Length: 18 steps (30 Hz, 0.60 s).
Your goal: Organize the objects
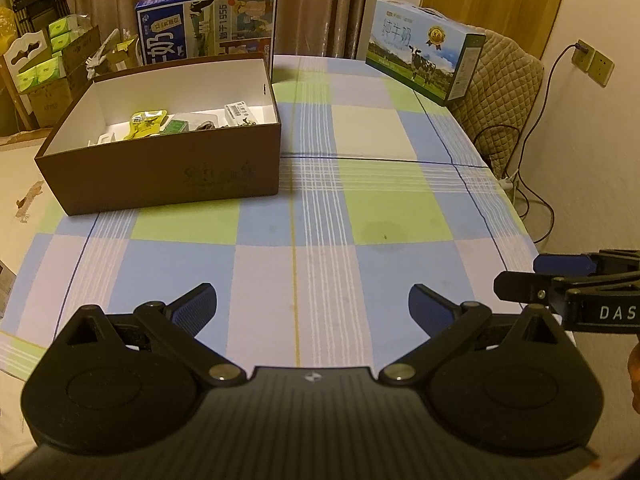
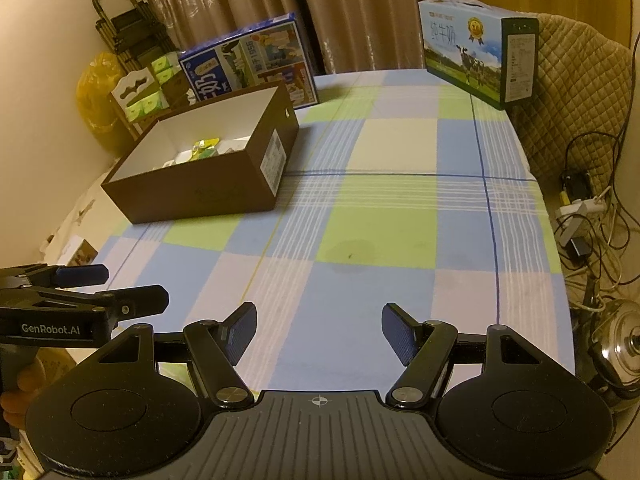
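Checked tablecloth [image 1: 320, 200] under curtains [image 2: 360, 12], brown box [image 1: 168, 176] of small packets [image 1: 148, 122] far left, and both the left gripper [image 1: 312, 306] and right gripper [image 2: 319, 332] hover low, fingers spread, empty.

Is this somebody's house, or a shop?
Most likely a room in a home. A table with a blue, green and white checked cloth stands before long brown curtains, a chair with a quilted beige cover is pulled up to it, and two printed milk cartons stand on it.

Tablecloth [image 1: 392, 208] apparently clear; box [image 1: 160, 176] left.
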{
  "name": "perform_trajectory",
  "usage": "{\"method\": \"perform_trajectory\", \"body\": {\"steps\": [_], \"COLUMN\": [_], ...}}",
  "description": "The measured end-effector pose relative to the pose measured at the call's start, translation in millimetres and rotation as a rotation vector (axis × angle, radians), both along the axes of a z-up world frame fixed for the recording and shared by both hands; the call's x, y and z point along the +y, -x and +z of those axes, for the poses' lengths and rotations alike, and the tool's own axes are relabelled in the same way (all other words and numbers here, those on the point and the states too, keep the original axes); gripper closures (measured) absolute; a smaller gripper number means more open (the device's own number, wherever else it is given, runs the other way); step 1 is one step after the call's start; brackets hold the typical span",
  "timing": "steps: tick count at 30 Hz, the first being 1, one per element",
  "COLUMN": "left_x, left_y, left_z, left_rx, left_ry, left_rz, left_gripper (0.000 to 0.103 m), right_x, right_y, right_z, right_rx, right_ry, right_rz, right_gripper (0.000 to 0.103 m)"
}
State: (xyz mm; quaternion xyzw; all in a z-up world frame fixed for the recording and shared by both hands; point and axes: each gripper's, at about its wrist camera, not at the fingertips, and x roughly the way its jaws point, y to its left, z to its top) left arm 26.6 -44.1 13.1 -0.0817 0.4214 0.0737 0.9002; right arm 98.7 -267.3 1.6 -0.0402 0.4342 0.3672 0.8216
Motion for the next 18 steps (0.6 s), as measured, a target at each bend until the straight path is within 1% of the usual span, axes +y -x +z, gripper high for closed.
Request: {"method": "perform_trajectory", "body": {"steps": [18], "left_x": [6.8], "left_y": [-0.3], "left_z": [-2.2], "left_rx": [0.006], "left_ry": [0.003], "left_rz": [0.009], "left_gripper": [0.002], "right_x": [9.0], "right_y": [-0.3], "right_z": [-3.7], "right_rx": [0.015], "right_ry": [0.006], "right_rz": [0.0], "right_gripper": [0.036]}}
